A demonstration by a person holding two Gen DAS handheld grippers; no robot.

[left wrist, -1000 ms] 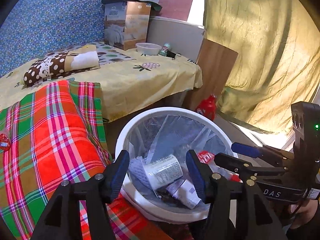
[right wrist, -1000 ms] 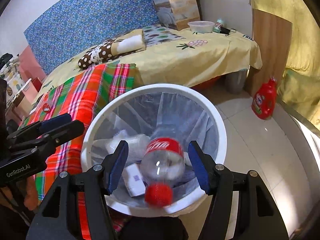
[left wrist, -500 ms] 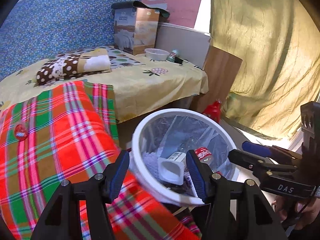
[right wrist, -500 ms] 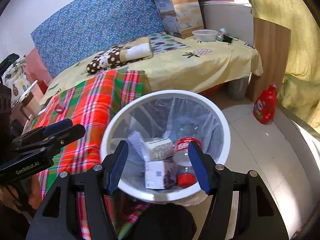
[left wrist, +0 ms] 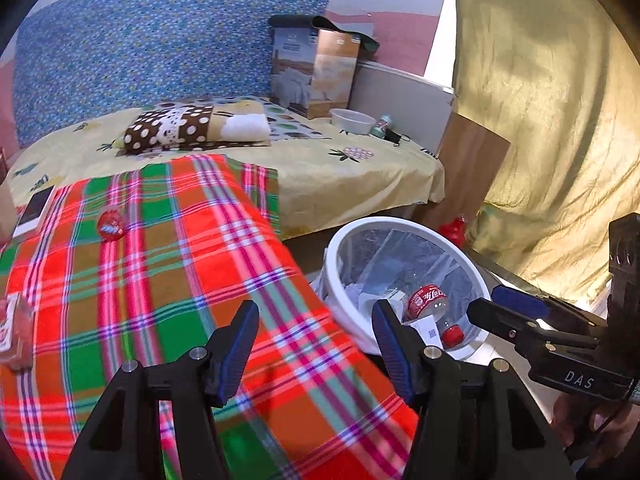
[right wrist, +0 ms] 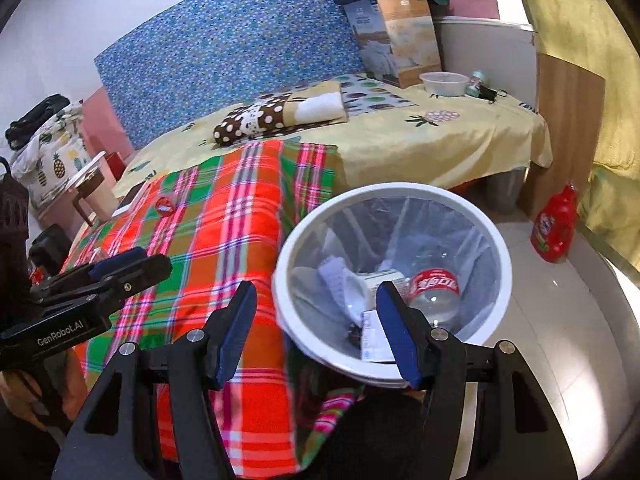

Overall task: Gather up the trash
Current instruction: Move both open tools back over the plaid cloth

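A white trash bin [left wrist: 472,276] [right wrist: 296,248] with a clear liner stands on the floor beside the bed. Inside lie a Coca-Cola bottle [left wrist: 430,300] [right wrist: 436,288], a white cup [right wrist: 380,280] and a small box [right wrist: 374,336]. My left gripper [left wrist: 316,340] is open and empty over the plaid blanket [left wrist: 160,280], left of the bin. My right gripper [right wrist: 316,328] is open and empty over the bin's near-left rim. A small red piece of trash [left wrist: 110,222] [right wrist: 165,205] lies on the blanket. A red-and-white packet [left wrist: 10,328] lies at the blanket's left edge.
A polka-dot pillow [left wrist: 188,128], a carton [left wrist: 316,72], a bowl [left wrist: 352,120] and a small bottle [left wrist: 382,125] sit on the yellow bedsheet. A phone [left wrist: 34,210] lies by the blanket. A red detergent jug [right wrist: 556,224] stands on the floor by a wooden board [right wrist: 568,128].
Both grippers have pulled back and swung left from above the bin. The bottle dropped from between the right fingers into the bin. The left view now faces the blanket.
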